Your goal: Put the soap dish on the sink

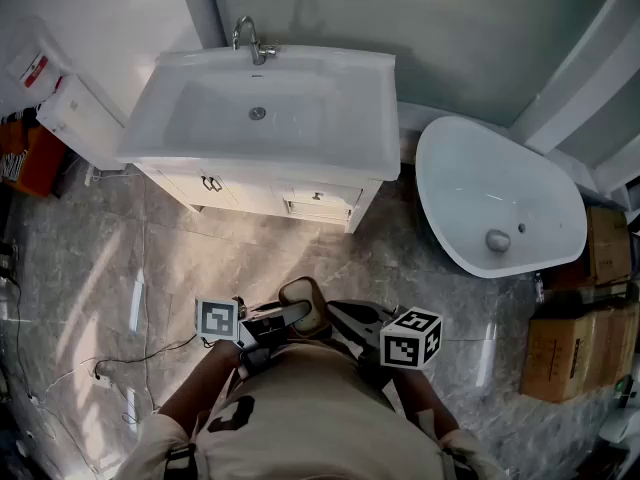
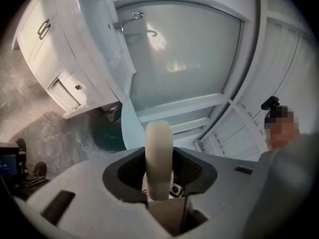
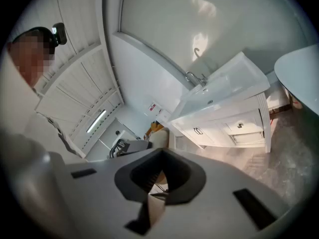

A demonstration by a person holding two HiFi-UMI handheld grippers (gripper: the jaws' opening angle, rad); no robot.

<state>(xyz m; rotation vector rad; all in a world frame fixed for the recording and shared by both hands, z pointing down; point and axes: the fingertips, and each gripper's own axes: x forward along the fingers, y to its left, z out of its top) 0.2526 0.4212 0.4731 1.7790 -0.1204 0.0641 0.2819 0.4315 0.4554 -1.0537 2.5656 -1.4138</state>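
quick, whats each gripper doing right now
left gripper: closed on the soap dish
right gripper: looks closed, nothing between its jaws

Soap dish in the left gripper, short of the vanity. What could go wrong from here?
The left gripper pinches the soap dish across its thin section near one end only, so it could pivot or slip on the way. The sink has only a narrow flat rim around the faucet, so a tilted release might send the dish sliding into the basin.
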